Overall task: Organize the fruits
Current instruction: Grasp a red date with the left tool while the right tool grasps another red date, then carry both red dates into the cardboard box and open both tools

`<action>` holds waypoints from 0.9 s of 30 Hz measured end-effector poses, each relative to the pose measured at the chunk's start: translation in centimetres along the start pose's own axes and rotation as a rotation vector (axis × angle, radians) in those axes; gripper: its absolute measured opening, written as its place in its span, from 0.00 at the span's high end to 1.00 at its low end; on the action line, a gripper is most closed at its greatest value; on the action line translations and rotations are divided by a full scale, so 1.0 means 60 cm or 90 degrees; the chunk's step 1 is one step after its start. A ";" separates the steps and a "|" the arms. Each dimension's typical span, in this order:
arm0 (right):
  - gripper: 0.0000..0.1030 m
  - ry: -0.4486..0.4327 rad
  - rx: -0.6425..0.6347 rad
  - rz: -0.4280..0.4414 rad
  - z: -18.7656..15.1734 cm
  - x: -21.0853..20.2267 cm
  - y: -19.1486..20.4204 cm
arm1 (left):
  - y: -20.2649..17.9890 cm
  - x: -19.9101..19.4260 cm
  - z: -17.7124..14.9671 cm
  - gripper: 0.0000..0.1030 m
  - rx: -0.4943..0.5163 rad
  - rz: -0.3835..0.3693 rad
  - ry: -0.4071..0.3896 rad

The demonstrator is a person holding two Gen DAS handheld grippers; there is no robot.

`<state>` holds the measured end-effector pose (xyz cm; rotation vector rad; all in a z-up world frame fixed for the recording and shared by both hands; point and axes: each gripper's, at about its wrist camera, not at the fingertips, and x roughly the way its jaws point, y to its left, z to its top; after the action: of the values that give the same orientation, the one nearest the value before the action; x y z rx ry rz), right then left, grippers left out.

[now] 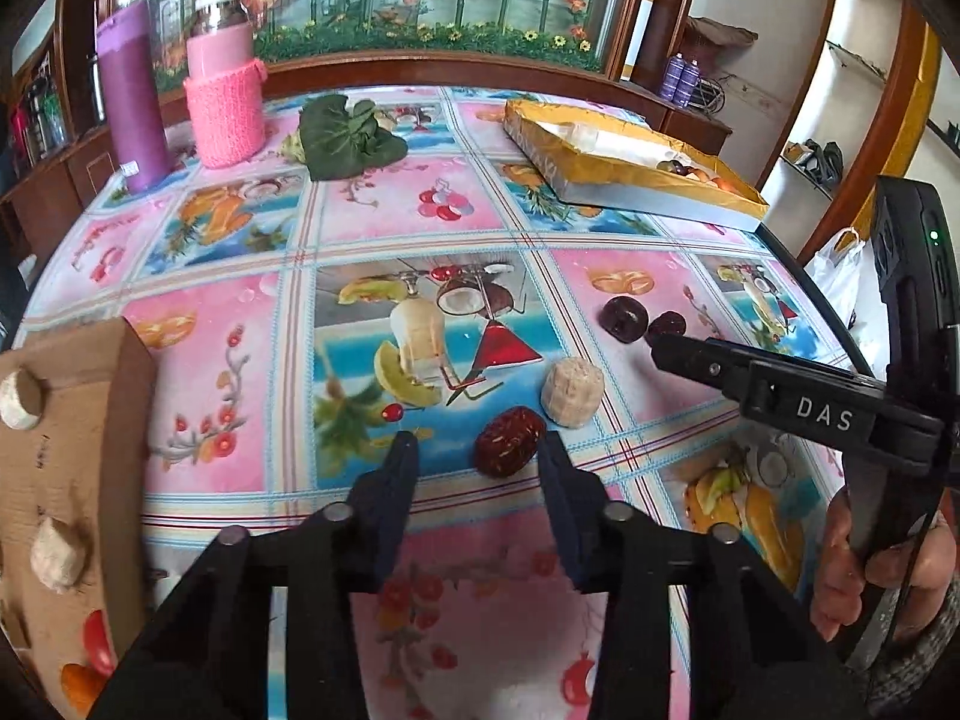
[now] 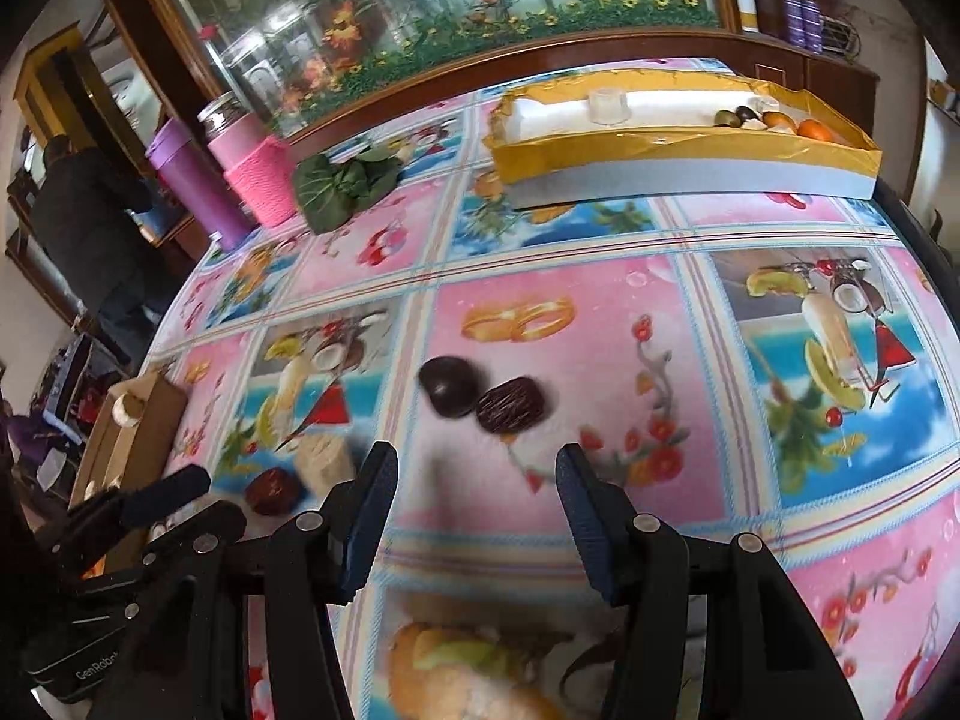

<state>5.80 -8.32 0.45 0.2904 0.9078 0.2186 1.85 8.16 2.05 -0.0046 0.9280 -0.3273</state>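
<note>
left view: left gripper (image 1: 477, 450) jaws apart, nothing gripped, red date (image 1: 506, 441) sits between the tips. pale lump (image 1: 573, 392) just behind could get bumped if it closes off-centre. two dark fruits (image 1: 624, 317) by the right gripper (image 1: 660, 343).

right view: right gripper (image 2: 477, 468) released too, short of a round dark fruit (image 2: 449, 386) and a dark date (image 2: 510, 404). they're touching, so grabbing one may roll the other. gold box (image 2: 678, 151) at the back, one cardboard box (image 2: 135, 438) left.

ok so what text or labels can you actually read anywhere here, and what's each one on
"DAS": white letters on the right gripper, seen from the left wrist.
"GenRobo", cut off by the frame edge: on the left gripper body, seen from the right wrist.
Small white label at the foot of the purple bottle: too small to read.
Marks on the cardboard box: too faint to read.
</note>
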 end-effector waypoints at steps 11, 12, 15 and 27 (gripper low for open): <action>0.61 -0.033 -0.074 -0.058 0.012 0.021 0.019 | -0.010 0.022 -0.011 0.79 0.005 -0.025 -0.017; 0.62 -0.036 -0.079 -0.057 0.013 0.021 0.021 | -0.010 0.022 -0.011 0.79 0.005 -0.025 -0.020; 0.70 -0.039 -0.088 -0.051 0.014 0.021 0.023 | -0.003 0.022 -0.011 0.79 -0.015 -0.040 -0.025; 0.72 -0.063 -0.051 -0.048 0.006 0.001 0.008 | 0.001 0.012 -0.011 0.80 -0.019 -0.053 -0.045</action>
<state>6.07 -7.88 0.78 0.1908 0.8083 0.1699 1.76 8.11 1.05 -0.0821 0.8640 -0.3889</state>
